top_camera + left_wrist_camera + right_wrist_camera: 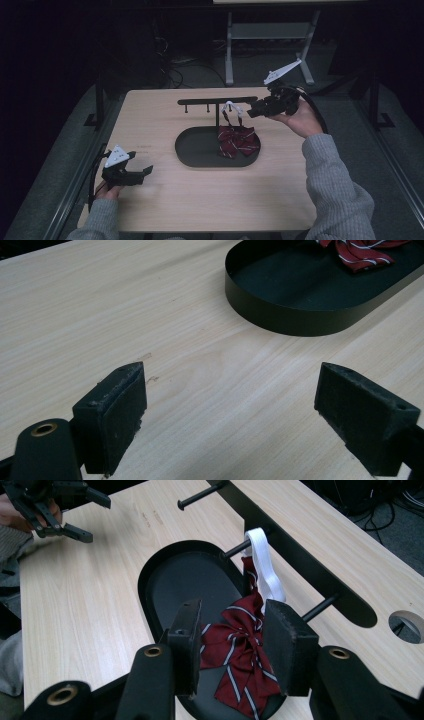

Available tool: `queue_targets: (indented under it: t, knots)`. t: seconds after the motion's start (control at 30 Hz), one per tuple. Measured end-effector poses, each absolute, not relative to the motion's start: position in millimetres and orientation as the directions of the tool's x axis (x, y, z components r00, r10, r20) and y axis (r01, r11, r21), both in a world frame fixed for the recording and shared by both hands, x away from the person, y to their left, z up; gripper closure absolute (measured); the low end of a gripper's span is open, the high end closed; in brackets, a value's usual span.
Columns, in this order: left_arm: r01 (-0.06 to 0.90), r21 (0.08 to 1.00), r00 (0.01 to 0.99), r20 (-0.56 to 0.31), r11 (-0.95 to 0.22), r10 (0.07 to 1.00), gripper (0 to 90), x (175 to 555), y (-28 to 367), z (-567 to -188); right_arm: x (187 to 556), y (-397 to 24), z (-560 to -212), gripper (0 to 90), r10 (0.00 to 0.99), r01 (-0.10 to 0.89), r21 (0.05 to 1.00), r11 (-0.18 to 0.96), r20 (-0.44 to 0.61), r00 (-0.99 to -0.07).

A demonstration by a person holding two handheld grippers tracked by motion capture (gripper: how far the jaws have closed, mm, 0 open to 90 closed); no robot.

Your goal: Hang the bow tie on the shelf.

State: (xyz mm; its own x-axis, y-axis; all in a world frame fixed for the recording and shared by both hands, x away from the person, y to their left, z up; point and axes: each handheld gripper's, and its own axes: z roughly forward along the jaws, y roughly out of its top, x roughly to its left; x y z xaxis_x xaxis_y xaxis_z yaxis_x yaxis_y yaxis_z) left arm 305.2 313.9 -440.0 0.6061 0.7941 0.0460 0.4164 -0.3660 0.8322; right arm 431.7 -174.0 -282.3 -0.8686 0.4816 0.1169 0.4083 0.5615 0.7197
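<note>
A dark red bow tie with white stripes [237, 140] hangs by its white strap [232, 107] from a peg of the black rack [210, 101], with its lower part resting in the black oval tray [195, 147]. My right gripper [252, 111] is held level beside the rack's right end, open, close to the strap without gripping it. In the right gripper view the bow tie [240, 650] and strap [262, 565] lie beyond the parted jaws of the right gripper [232, 635]. My left gripper [142, 172] rests open over bare wood at the front left, holding nothing.
The rack has other bare pegs [200, 496] along its bar. A round hole [407, 625] is cut in the tabletop near the rack's end. The tray's rim [300, 315] lies ahead of the left gripper [230, 405]. A grey desk frame [270, 32] stands behind the table.
</note>
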Motion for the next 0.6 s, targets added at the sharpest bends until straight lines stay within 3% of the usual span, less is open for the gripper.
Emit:
queue_targets:
  t: [0.6]
  knots:
    - [0.418, 0.832, 0.605, 0.046, -0.366, 0.795, 13.0, 305, 313, -440, 424, -189, -288, 54.5, 0.499, 0.427, 0.718, 0.549, 0.128, -0.857]
